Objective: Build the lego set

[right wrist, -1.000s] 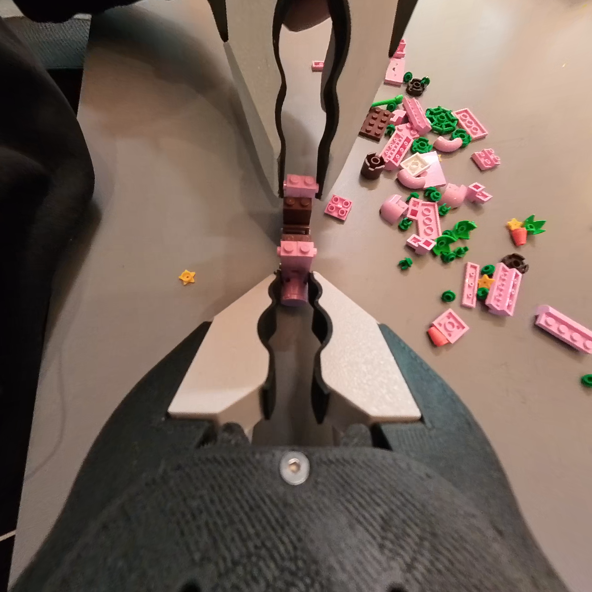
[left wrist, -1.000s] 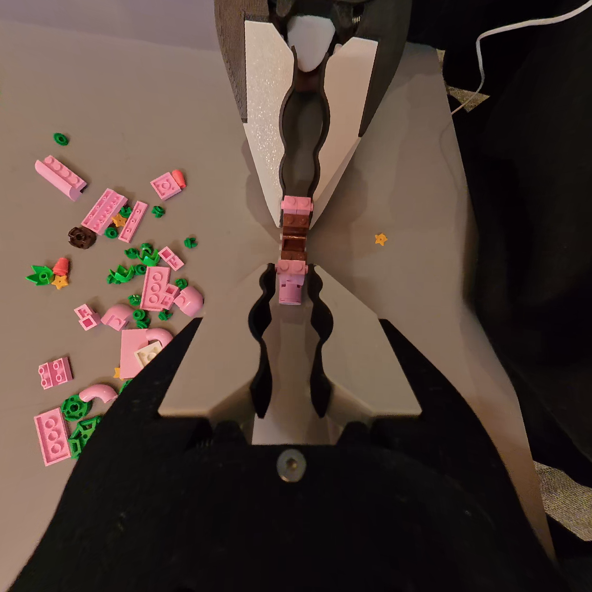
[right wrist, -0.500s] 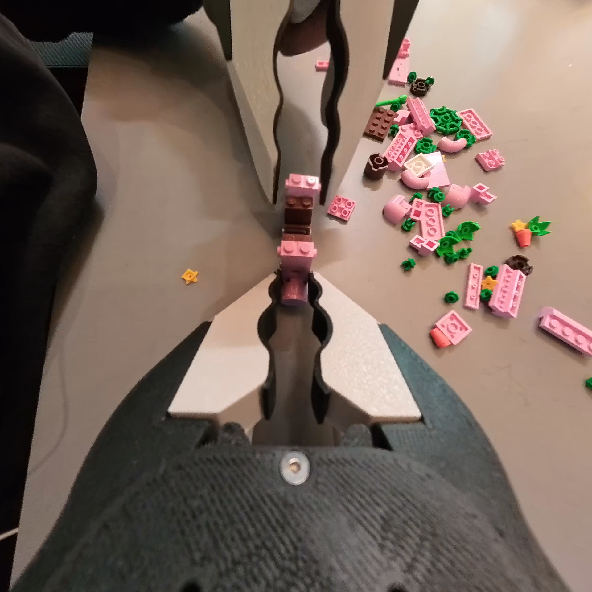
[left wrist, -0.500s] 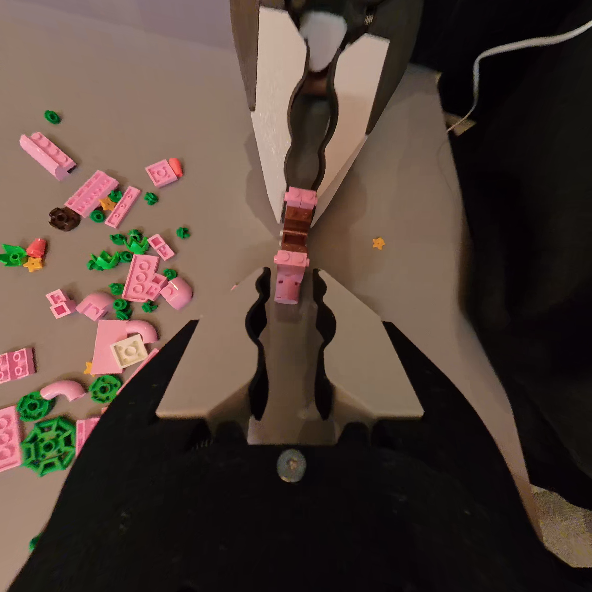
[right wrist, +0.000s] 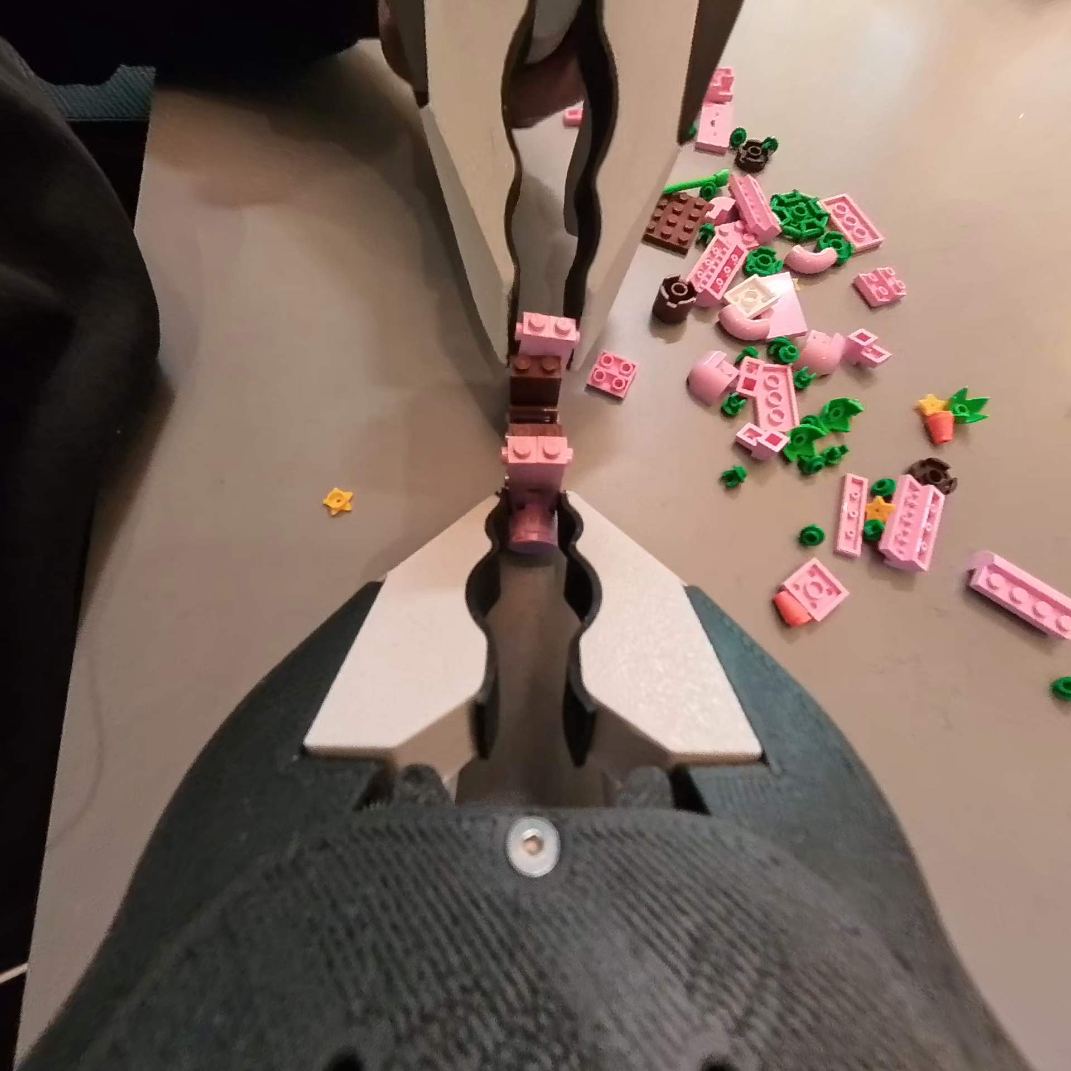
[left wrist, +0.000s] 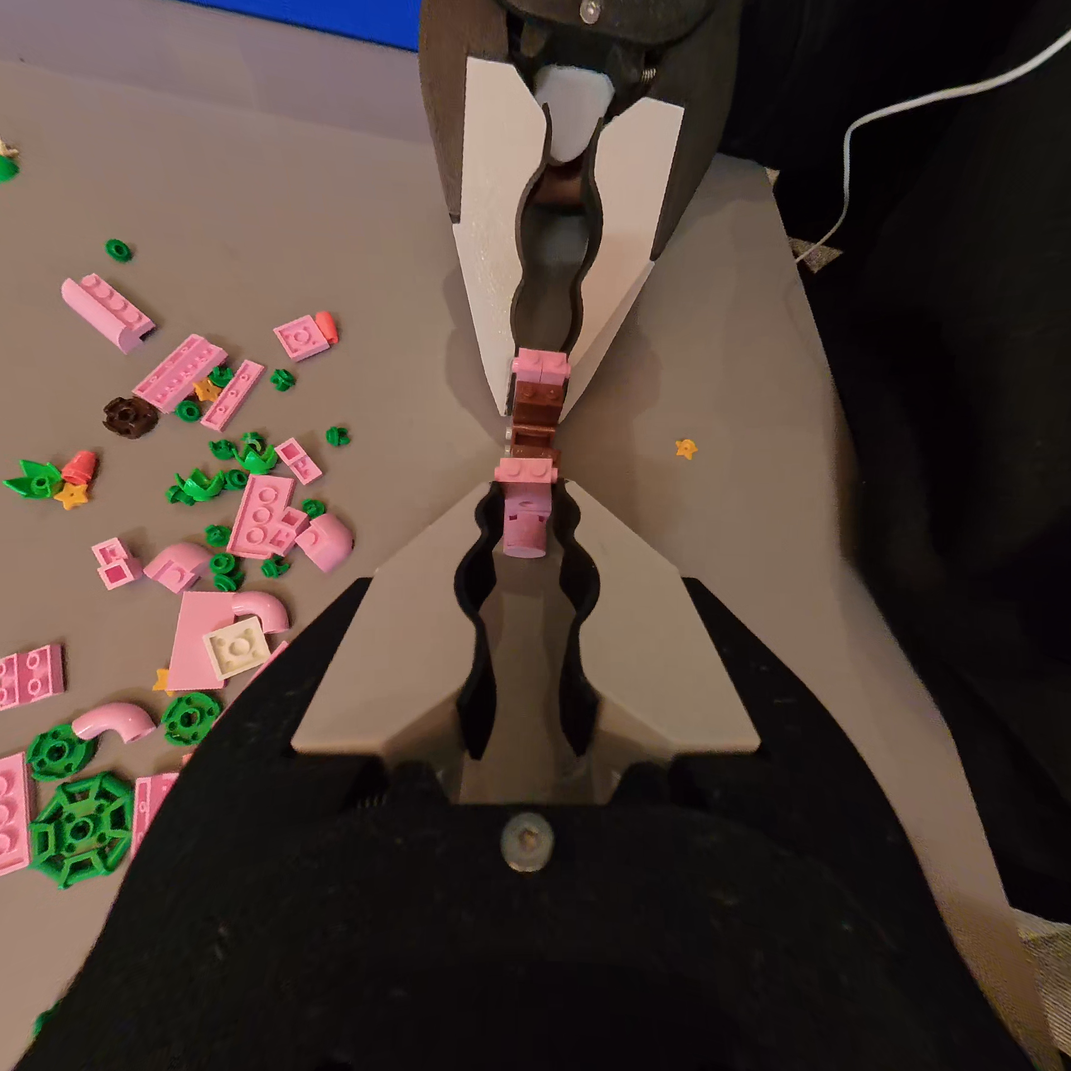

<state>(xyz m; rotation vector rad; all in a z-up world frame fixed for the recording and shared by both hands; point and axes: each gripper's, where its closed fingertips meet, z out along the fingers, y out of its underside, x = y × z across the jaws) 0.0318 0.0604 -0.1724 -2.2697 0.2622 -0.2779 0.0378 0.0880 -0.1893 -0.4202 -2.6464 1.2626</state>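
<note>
Between my two sets of jaws the pink-and-brown assembly [left wrist: 532, 446] hangs above the desk [left wrist: 724, 376]; my left gripper [left wrist: 524, 510], slack a second ago, has narrowed onto its near end, my right gripper [right wrist: 530, 521] still clamps the other, ready for pressing together.

The left gripper [left wrist: 524, 504] and the right gripper [right wrist: 530, 510] are held tip to tip, pointed at each other above the tabletop [left wrist: 290, 203]. Each is closed on one end of the same small pink-and-brown brick assembly [left wrist: 533, 429], so that it is spanned between them. Both sets of wavy black fingers [left wrist: 481, 579] are drawn narrow at the tips.
</note>
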